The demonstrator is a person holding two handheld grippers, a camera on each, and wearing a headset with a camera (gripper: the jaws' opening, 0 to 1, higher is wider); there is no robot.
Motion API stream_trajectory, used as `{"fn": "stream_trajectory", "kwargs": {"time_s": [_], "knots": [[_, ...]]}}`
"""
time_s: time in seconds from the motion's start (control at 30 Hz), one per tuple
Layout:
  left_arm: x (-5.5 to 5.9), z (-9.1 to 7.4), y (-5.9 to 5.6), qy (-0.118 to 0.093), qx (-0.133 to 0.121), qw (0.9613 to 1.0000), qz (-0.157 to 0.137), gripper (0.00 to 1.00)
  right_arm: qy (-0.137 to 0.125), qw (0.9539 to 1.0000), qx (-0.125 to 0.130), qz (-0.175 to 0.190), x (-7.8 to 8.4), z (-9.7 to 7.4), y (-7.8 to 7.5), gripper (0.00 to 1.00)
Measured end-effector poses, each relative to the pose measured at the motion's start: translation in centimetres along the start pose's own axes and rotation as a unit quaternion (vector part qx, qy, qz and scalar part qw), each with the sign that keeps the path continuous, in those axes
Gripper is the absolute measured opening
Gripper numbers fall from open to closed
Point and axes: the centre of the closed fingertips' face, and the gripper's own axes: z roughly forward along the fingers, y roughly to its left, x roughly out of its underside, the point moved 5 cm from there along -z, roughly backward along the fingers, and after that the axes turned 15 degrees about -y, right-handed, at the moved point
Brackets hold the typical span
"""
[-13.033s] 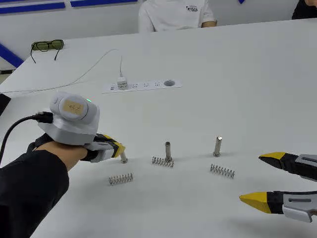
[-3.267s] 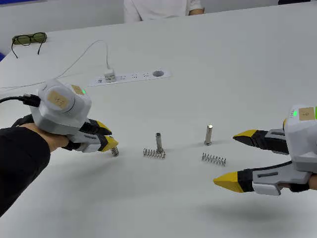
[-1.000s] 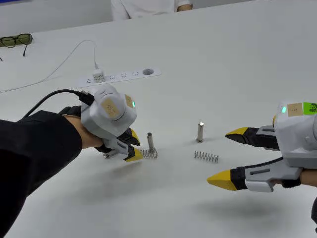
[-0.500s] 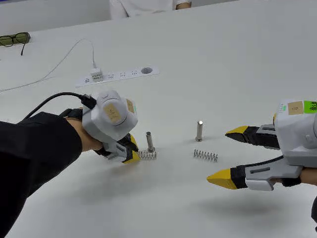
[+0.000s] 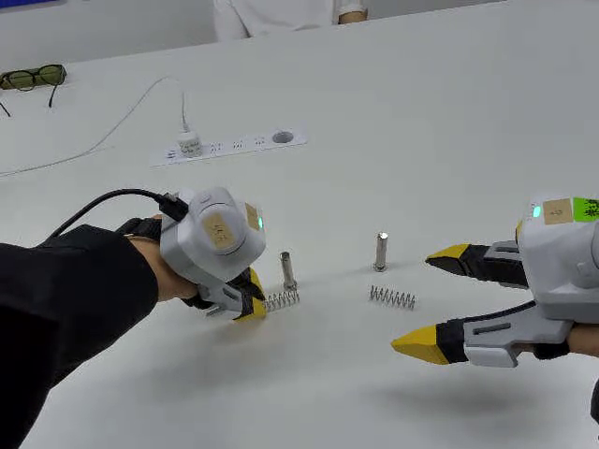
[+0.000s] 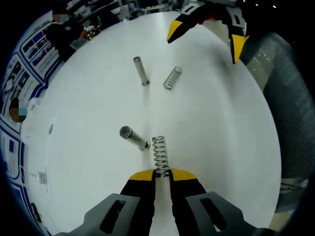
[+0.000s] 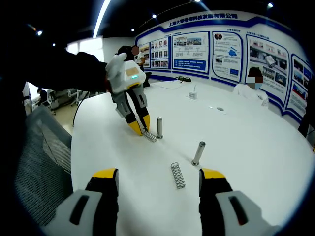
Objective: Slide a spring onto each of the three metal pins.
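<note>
White table (image 5: 449,112): work zone ahead of both sets of tips. My left gripper (image 6: 161,173): fingers clenched on near end of spring (image 6: 160,153). It runs straight out from tips, with middle pin (image 6: 133,137) just beside it. My right gripper (image 7: 158,173): fingers released, spread wide, nothing held. Second spring (image 7: 177,175) lies just ahead between them, right pin (image 7: 198,153) just beyond it. Both pins bare. I judge two springs left to fit; third pin I cannot tell.
</note>
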Motion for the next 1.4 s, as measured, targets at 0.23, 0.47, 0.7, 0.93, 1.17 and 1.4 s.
{"fn": "stream_trajectory", "kwargs": {"time_s": [0.23, 0.47, 0.7, 0.93, 1.17, 1.4], "knots": [[-0.1, -0.1, -0.5, -0.002, -0.001, 1.0000, -0.003, 0.11, -0.001, 1.0000, -0.005, -0.003, -0.1, 0.1, 0.2, 0.67], [-1.4, -0.9, -1.7, -0.010, 0.002, 0.9999, 0.009, 0.10, 0.000, 0.9998, -0.020, -0.007, -0.4, 0.2, 0.8, 0.58], [-2.7, -1.2, -3.2, -0.023, 0.010, 0.9995, 0.017, 0.10, 0.002, 0.9992, -0.037, -0.017, -0.8, 0.7, 1.7, 0.52], [-4.8, -1.5, -5.1, -0.042, 0.026, 0.9983, 0.031, 0.10, 0.006, 0.9974, -0.062, -0.036, -1.0, 1.5, 2.9, 0.47], [-7.2, -1.9, -6.9, -0.069, 0.046, 0.9961, 0.032, 0.09, 0.017, 0.9938, -0.094, -0.057, -0.7, 2.1, 4.4, 0.40], [-9.3, -2.4, -8.0, -0.092, 0.058, 0.9935, 0.033, 0.09, 0.021, 0.9904, -0.115, -0.074, -0.6, 2.4, 5.3, 0.33]]}}
